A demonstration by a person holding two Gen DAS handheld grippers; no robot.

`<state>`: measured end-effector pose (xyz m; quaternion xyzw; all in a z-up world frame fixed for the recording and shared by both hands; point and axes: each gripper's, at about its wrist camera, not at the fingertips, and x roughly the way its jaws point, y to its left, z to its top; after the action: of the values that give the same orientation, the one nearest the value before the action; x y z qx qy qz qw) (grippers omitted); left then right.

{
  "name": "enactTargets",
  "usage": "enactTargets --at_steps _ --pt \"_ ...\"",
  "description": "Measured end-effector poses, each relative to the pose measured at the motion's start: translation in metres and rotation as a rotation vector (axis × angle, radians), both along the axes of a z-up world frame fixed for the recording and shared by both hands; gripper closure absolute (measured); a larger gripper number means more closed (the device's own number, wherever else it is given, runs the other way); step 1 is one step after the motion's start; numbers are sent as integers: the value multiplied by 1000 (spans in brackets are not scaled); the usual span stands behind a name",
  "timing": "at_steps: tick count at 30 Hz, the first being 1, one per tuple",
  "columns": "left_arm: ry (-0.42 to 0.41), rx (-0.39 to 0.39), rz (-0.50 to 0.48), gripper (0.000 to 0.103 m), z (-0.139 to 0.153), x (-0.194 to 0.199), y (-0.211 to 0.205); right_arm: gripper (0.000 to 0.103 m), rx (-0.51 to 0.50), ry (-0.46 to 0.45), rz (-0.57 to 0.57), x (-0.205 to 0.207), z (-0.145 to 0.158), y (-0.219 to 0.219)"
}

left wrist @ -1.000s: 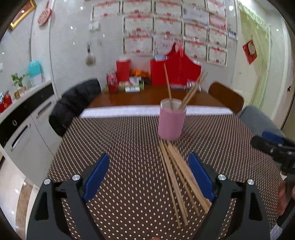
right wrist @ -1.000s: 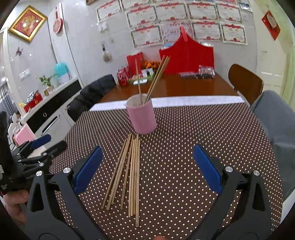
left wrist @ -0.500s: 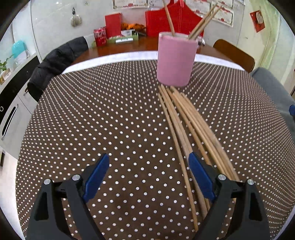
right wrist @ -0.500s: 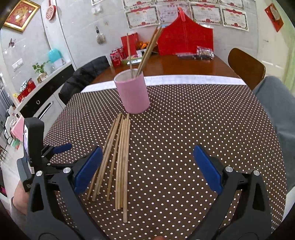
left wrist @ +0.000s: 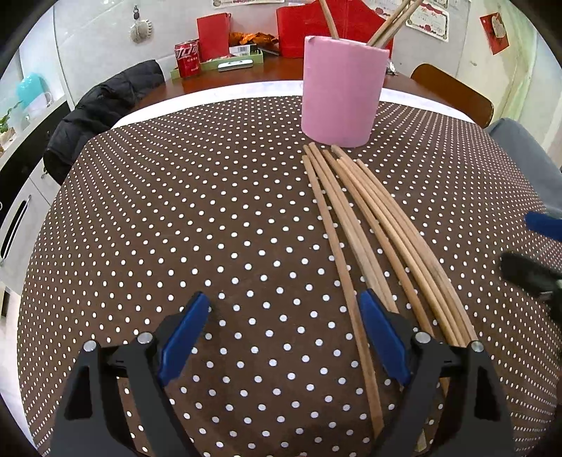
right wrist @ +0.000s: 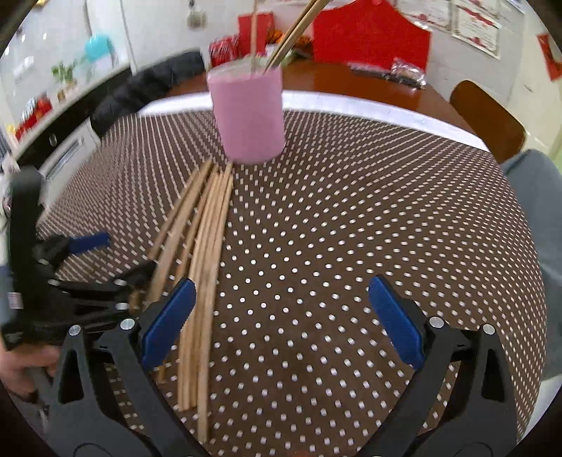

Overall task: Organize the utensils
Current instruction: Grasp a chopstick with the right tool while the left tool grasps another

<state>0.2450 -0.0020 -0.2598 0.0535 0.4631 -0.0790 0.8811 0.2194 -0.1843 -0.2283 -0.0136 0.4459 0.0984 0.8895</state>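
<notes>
Several wooden chopsticks [left wrist: 365, 225] lie side by side on the brown polka-dot tablecloth [left wrist: 196, 218], running from the pink cup [left wrist: 340, 92] toward me. The cup stands upright and holds a few chopsticks. My left gripper [left wrist: 284, 334] is open and low over the cloth, its right finger resting by the near ends of the leftmost chopsticks. My right gripper [right wrist: 281, 316] is open and empty; the chopsticks [right wrist: 207, 246] lie under its left finger, and the cup [right wrist: 248, 116] stands ahead. The left gripper [right wrist: 91, 267] shows at the left of the right wrist view.
Behind the cloth, a wooden table holds a red can [left wrist: 187, 58], red bags [left wrist: 302, 28] and a green tray. A black jacket [left wrist: 102, 109] hangs on a chair at left; a brown chair [left wrist: 453, 93] stands at right.
Both grippers have dropped lower and moved forward toward the chopsticks and cup. The left gripper now sits at the chopsticks' near ends. Both stay open.
</notes>
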Motion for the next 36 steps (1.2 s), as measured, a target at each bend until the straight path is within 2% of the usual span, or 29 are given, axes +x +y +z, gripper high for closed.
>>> enactTargets --at_steps 4,8,19,21,25,27,29,34,36 --pt "-38 -10 -15 17 -2 -5 2 7 -18 24 26 15 -11 10" --pt "-41 -34 -10 17 -1 -5 5 18 -63 50 41 23 -19 17" --pt "-39 -28 -10 17 -1 -3 4 28 -85 86 93 37 -22 32" --pt "-39 -23 -8 17 -2 -3 3 37 -114 92 110 39 -25 39" --pt "-35 -10 -3 17 -2 -1 2 49 -108 99 101 42 -24 41" --pt "-32 -4 0 17 -2 1 2 60 -101 100 97 45 -22 39" --pt "-23 -2 4 17 -2 6 1 64 -92 104 94 49 -21 38" --pt "5 15 3 17 -1 19 -2 65 -92 107 99 56 -18 36" --pt "16 32 -10 17 0 24 -6 68 -91 110 103 57 -18 37"
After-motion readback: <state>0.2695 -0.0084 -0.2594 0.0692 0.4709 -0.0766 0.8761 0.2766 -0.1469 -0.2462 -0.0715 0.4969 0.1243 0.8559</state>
